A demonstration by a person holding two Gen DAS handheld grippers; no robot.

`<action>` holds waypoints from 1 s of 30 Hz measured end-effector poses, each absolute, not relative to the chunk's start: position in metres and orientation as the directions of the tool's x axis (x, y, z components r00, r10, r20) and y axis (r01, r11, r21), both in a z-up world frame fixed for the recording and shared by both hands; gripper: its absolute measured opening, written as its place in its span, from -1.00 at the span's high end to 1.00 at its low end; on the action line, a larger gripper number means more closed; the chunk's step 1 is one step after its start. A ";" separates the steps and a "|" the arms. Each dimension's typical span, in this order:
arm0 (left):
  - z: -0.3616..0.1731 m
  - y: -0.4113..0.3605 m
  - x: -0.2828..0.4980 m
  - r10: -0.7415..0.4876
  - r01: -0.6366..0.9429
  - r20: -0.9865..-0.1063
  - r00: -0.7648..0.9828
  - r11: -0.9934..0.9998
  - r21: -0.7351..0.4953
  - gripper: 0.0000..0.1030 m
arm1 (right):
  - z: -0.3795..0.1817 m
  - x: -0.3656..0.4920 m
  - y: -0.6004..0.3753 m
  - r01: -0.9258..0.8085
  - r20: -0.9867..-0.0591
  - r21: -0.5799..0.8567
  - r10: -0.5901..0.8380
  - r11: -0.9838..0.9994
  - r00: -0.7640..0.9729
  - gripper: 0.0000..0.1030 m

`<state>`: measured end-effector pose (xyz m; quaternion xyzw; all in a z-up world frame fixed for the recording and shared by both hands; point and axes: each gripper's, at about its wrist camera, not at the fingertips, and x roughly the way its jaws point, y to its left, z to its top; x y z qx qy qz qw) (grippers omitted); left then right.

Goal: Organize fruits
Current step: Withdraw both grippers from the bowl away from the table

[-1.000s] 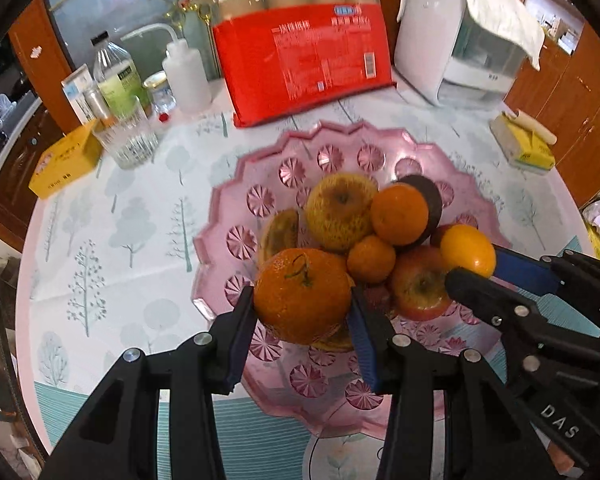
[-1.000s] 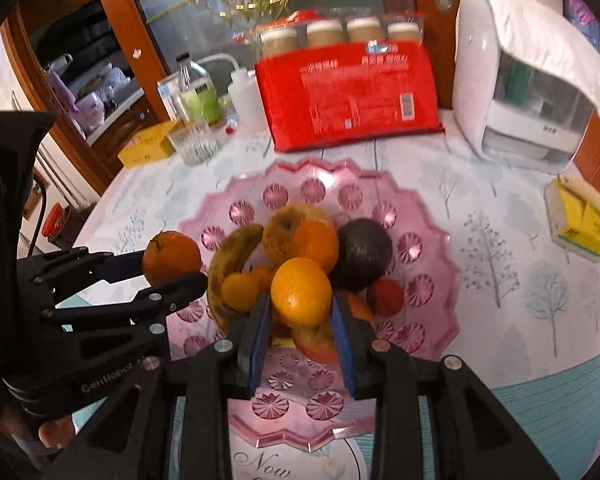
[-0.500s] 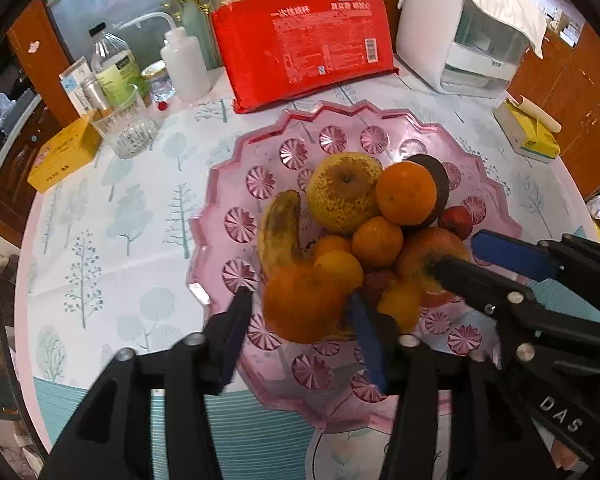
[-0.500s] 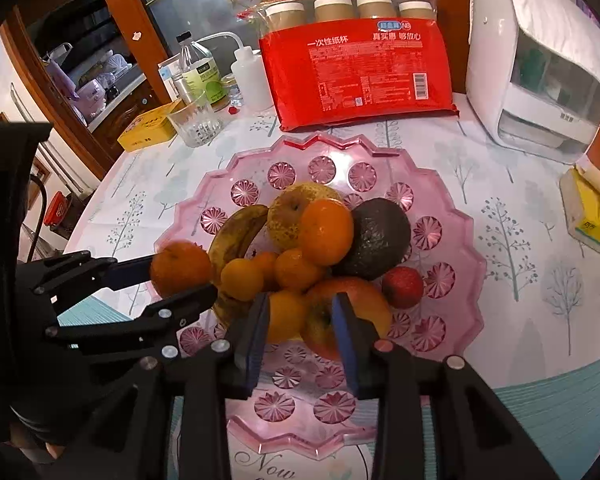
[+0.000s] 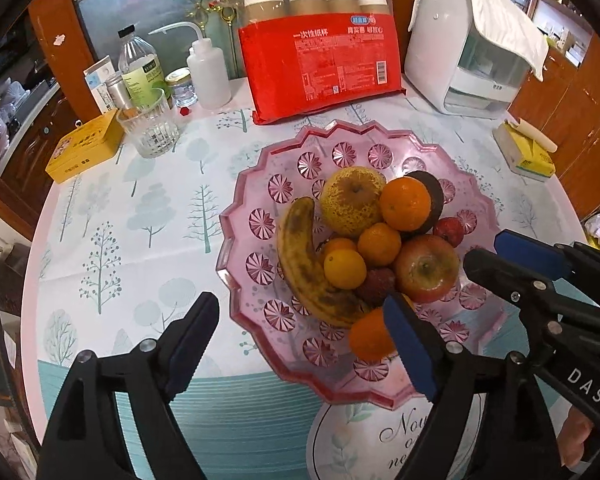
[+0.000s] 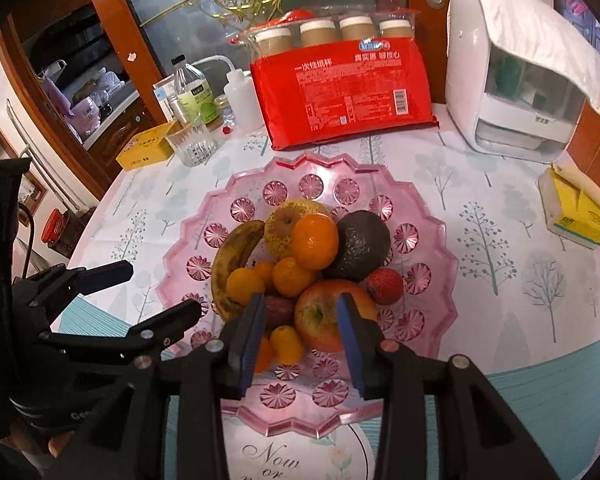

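The left claw [image 5: 300, 344] is seen with its fingers spread wide and nothing between them; the right claw [image 6: 300, 336] is likewise parted and empty. All the fruit lies heaped in the pink tray [image 5: 255, 184], which sits on the bench [image 5: 139, 208] at the centre of both frames.

The relation that matters is found at the lower edge of the heap. In the left wrist view an orange mandarin [image 5: 370, 338] is seen at lower centre, just inside the tray's near rim and partly hidden behind the blue pad [image 5: 410, 352] of the claw's finger on the frame's right side, so it lies off towards that finger, not centred in the gap. In the right wrist view a small orange fruit [image 6: 285, 344] lies just beside the frame-left pad, and the red-and-yellow apple [image 6: 324, 316] stands straight ahead, framed between the two pads.

The right claw is judged the better aligned with the apple. The banana [image 5: 306, 264] lies with its long axis running from frame top to bottom along the heap's left side.
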<state>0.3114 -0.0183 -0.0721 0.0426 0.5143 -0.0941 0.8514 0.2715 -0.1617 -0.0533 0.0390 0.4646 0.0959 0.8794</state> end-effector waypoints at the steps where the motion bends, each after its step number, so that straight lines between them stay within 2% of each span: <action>1: -0.070 -0.017 0.309 -0.117 0.202 -0.882 0.457 0.979 -0.025 -0.67 | -0.051 0.269 -0.161 -0.132 -0.807 0.156 0.203 0.979 0.554 0.27; 10: -0.048 -0.007 0.281 -0.141 0.207 -0.865 0.482 0.977 -0.044 -0.77 | -0.027 0.238 -0.156 -0.111 -0.782 0.134 0.174 0.985 0.598 0.25; 23: -0.031 0.008 0.209 -0.189 0.268 -0.848 0.496 0.962 -0.058 -0.78 | -0.012 0.169 -0.141 -0.029 -0.760 0.107 0.100 0.994 0.642 0.07; 30: -0.016 0.013 0.161 -0.205 0.283 -0.838 0.506 0.957 -0.063 -0.78 | 0.000 0.126 -0.128 -0.041 -0.742 0.093 0.096 0.995 0.663 0.02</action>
